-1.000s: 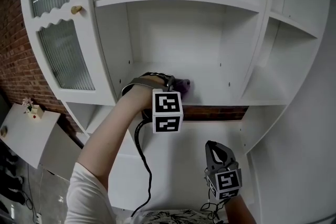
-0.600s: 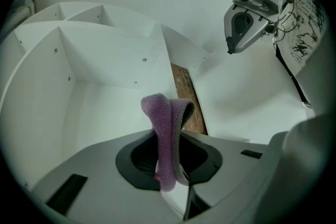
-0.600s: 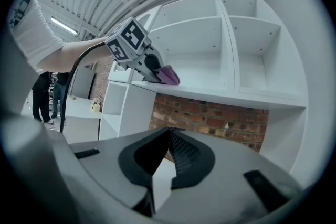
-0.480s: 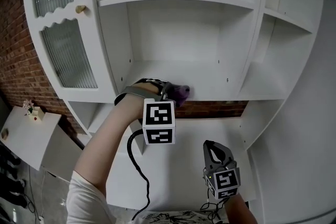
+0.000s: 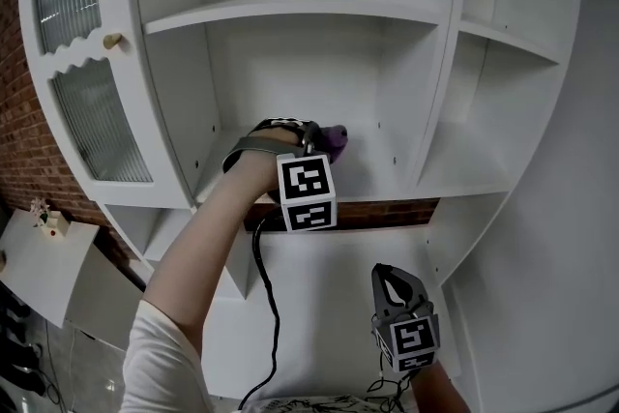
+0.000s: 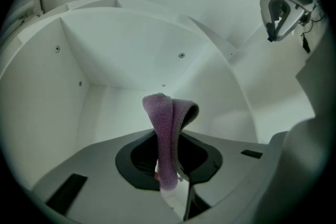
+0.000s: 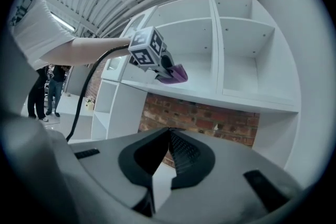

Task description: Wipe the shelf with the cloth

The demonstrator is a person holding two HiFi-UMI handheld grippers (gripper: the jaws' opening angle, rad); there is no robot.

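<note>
Two grippers show in my head view. The left gripper [image 5: 323, 143] clamps the purple cloth [image 5: 336, 138] at the middle shelf [image 5: 387, 177], and the right gripper [image 5: 395, 281] hangs low, well apart.

Left gripper view: the folded cloth points straight ahead from the jaws.

Right gripper view: jaws together, empty.

I see no readable writing.

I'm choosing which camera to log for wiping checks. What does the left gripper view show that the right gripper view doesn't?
Only the left gripper view: the left gripper with its jaws shut on the folded purple cloth up close, peg holes inside the white shelf unit, and the right gripper off at upper right.
Only the right gripper view: its own jaws closed with nothing between them, the brick wall behind the unit, and the person's arm.
Both: the cloth and the shelf unit.
</note>
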